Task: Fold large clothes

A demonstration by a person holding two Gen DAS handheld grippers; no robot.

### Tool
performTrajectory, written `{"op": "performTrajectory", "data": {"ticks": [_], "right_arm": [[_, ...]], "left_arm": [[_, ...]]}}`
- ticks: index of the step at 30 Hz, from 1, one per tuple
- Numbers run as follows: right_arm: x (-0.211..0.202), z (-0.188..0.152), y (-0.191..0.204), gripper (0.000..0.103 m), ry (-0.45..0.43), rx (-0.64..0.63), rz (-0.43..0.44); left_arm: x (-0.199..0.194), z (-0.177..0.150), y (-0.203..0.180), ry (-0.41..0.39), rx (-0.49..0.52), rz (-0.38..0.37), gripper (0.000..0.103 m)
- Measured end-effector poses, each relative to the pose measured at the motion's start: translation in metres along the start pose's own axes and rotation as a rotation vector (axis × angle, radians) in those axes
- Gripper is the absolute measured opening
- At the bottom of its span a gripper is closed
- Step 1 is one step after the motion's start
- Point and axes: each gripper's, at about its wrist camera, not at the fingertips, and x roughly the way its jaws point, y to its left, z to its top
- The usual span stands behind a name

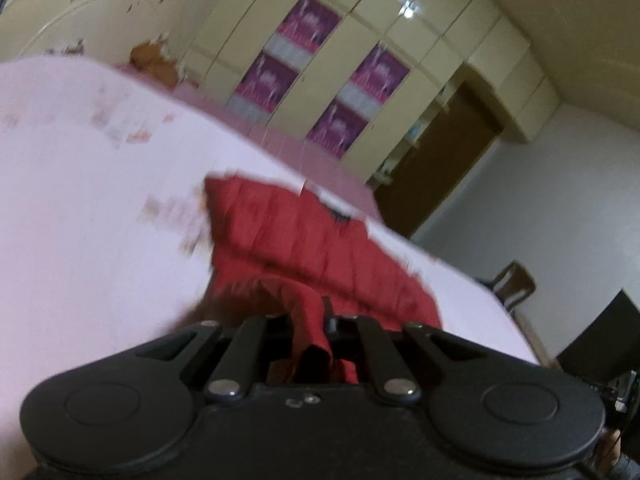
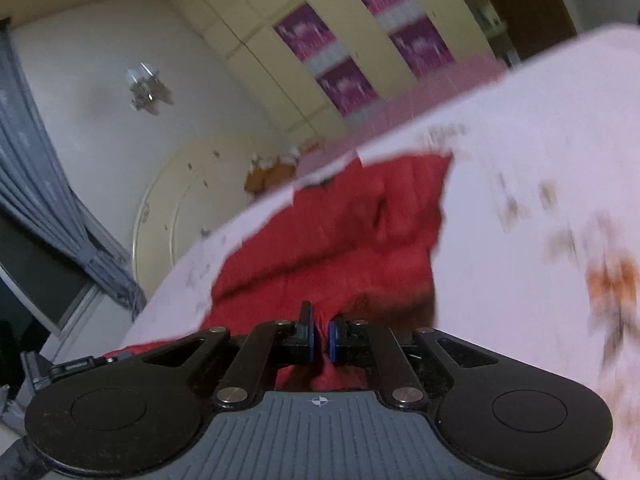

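Red jacket [image 1: 316, 236] pinched by both hand-held grippers, left [image 1: 310, 336] and right [image 2: 320, 336].

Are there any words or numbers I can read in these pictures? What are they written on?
None can be read.
Purple posters on the wardrobe doors: pale shapes and maybe lettering, too blurred to read.
Right tongs: only a small round cross mark on the grey body, not letters.
Red jacket and pink bedsheet: the sheet has blurred brown patterns, no words showing.
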Motion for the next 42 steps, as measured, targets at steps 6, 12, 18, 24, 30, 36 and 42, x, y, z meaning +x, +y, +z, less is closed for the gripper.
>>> {"op": "performTrajectory", "data": {"ticks": [6, 12, 18, 24, 30, 36, 42], "right_arm": [[0.045, 0.063, 0.01, 0.006, -0.059, -0.033, -0.027], [0.111, 0.123, -0.003, 0.006, -0.084, -0.018, -0.039], [0.186, 0.17, -0.042, 0.006, -0.071, 0.045, -0.064], [0.245, 0.193, -0.084, 0.006, -0.004, 0.116, -0.086], [0.285, 0.198, -0.115, 0.007, 0.016, 0.168, -0.107], [0.304, 0.199, -0.114, 0.092, -0.024, 0.056, -0.233], [0.339, 0.189, -0.125, 0.076, 0.098, -0.022, -0.288]], "left_arm": [[0.061, 0.06, -0.002, -0.051, -0.017, -0.036, 0.006], [0.142, 0.114, 0.003, -0.047, -0.033, -0.056, 0.006], [0.218, 0.147, 0.015, 0.016, -0.019, -0.041, 0.006], [0.276, 0.156, 0.046, 0.088, -0.042, -0.019, 0.006], [0.313, 0.167, 0.072, 0.123, -0.077, -0.023, 0.034], [0.312, 0.177, 0.093, 0.035, -0.101, 0.095, 0.085], [0.347, 0.174, 0.096, 0.222, 0.015, 0.126, 0.067]]}}
